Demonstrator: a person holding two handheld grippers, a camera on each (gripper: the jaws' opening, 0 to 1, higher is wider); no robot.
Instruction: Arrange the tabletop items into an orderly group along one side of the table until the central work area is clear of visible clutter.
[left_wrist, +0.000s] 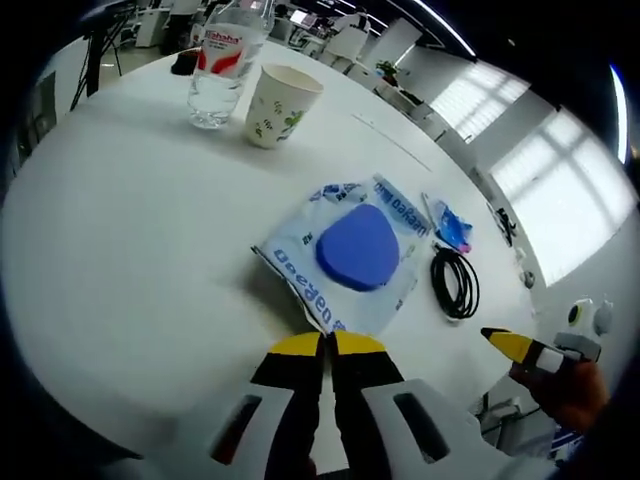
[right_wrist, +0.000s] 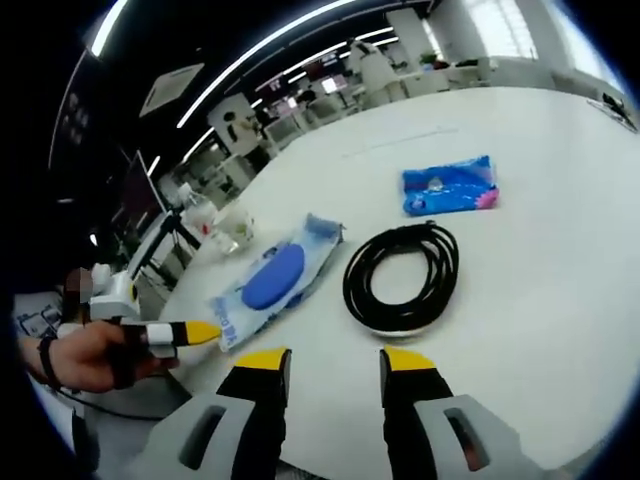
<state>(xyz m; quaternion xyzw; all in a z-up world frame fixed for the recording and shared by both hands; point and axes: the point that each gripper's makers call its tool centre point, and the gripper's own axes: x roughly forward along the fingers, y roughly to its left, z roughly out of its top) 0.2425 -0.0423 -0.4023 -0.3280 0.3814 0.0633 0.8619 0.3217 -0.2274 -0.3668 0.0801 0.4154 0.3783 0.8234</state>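
Observation:
A clear plastic bag printed in blue, with a round blue pad inside (left_wrist: 352, 250) (right_wrist: 275, 278), lies mid-table. My left gripper (left_wrist: 328, 346) has its yellow-tipped jaws shut on the bag's near corner; it also enters the right gripper view, where a hand holds the left gripper (right_wrist: 190, 333) at the bag's edge. A coiled black cable (left_wrist: 455, 285) (right_wrist: 400, 275) lies right of the bag. My right gripper (right_wrist: 335, 358) stands open just short of the coil, nothing between its jaws. A small blue packet (left_wrist: 447, 226) (right_wrist: 450, 185) lies beyond the cable.
A clear water bottle (left_wrist: 222, 65) (right_wrist: 198, 215) and a paper cup (left_wrist: 280, 105) (right_wrist: 236, 228) stand together at the far side of the round white table (left_wrist: 120, 250). Office desks and chairs surround it. The right gripper (left_wrist: 512, 345) shows at the table's edge.

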